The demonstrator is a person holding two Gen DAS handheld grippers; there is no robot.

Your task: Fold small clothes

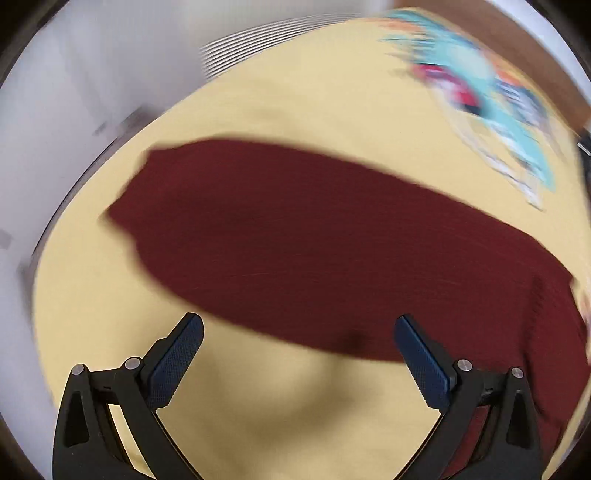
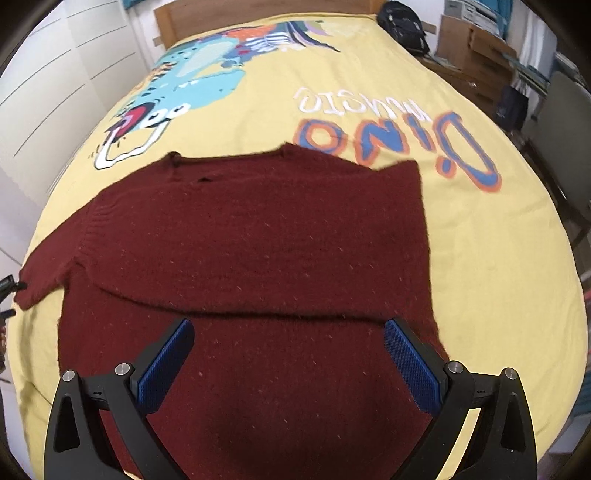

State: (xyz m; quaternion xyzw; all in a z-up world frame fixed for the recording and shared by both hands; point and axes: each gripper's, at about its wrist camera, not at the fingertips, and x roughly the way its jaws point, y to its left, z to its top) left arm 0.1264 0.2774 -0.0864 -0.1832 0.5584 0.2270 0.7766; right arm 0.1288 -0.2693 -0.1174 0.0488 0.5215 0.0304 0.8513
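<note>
A dark red knitted sweater (image 2: pixel 258 236) lies flat on a yellow bed cover (image 2: pixel 498 258). Its right sleeve is folded across the body, ending at a cuff edge near my right gripper. The left sleeve (image 1: pixel 277 236) stretches out sideways over the cover in the blurred left wrist view. My left gripper (image 1: pixel 299 325) is open and empty, just above the sleeve's near edge. My right gripper (image 2: pixel 290 328) is open and empty, above the sweater's body near the folded edge.
The cover has a dinosaur print (image 2: pixel 192 81) and large lettering (image 2: pixel 399 144). A wooden headboard (image 2: pixel 258 9) is at the far end. White cupboard doors (image 2: pixel 55 74) stand left; boxes (image 2: pixel 476 48), a dark bag (image 2: pixel 402 26) and a chair (image 2: pixel 565 140) stand right.
</note>
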